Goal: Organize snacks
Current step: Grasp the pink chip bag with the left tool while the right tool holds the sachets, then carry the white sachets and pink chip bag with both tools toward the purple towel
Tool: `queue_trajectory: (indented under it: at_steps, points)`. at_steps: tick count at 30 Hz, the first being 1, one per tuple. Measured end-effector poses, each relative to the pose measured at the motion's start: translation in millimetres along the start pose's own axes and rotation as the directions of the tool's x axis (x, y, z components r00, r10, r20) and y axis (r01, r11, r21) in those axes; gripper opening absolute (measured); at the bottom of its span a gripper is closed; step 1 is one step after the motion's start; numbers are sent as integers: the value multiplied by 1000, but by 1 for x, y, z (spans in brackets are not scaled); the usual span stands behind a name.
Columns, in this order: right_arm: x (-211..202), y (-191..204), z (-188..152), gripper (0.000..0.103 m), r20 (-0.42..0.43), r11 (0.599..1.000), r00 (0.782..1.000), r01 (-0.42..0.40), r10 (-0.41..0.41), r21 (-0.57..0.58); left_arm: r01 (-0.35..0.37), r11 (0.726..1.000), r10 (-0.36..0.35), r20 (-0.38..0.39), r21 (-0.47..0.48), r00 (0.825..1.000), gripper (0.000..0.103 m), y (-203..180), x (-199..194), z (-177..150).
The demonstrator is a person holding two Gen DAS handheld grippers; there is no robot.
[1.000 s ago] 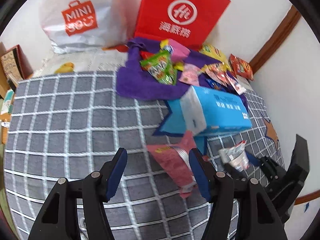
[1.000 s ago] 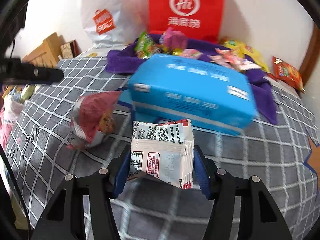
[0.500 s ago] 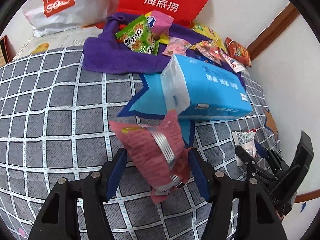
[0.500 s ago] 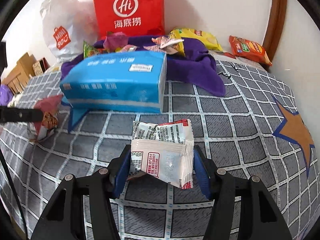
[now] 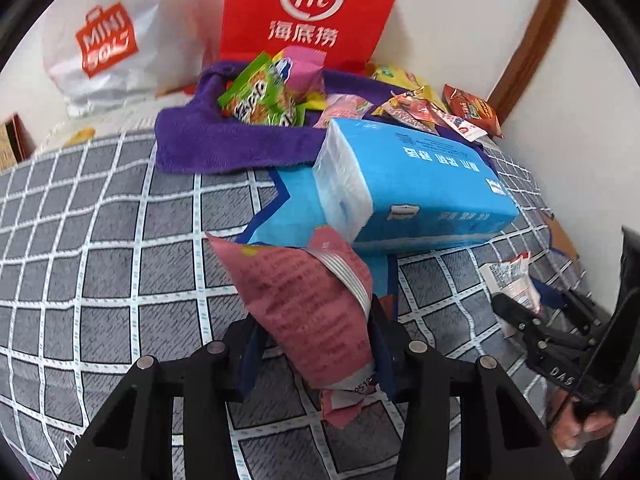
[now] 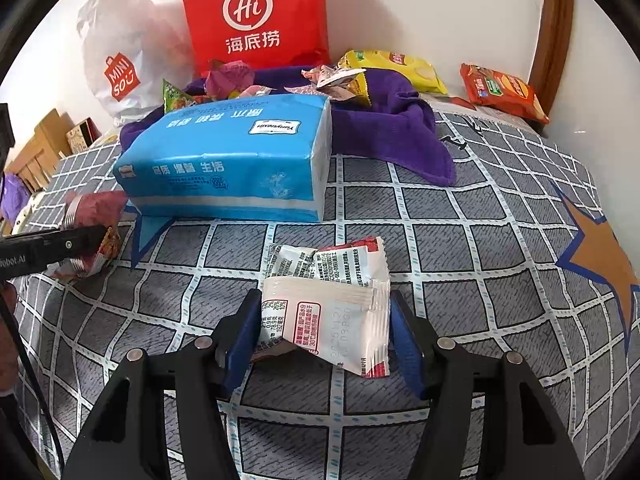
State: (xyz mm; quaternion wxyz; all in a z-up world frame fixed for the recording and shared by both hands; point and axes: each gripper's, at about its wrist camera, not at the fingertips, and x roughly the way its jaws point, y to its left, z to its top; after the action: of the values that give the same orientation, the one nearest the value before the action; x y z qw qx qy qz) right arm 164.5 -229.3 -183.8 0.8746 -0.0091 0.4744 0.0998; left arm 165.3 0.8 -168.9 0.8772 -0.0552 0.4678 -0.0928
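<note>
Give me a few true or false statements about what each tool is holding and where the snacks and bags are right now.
1. The left tool grips a pink packet. True.
2. The right tool is empty. False: it holds a white packet.
3. The blue tissue pack lies on the checked cover. True.
4. The red bag lies flat on the cover. False: it stands upright against the wall.
5. Snacks sit on the purple towel. True.
6. The white bag is right of the red bag. False: it is to the left.
</note>
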Motion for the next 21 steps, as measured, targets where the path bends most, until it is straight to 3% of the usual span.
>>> queue_trajectory:
  at_steps: [6,21]
  points:
    - [0,0,0,63,-1,1000,1000,4,-4,-3,-25,1000,25,66,8,998,44,-2,0,-10]
    - [1,0,1,64,-3,1000,1000,8,-8,-3,-34,999,33,65,7,997,47,-2,1,-10]
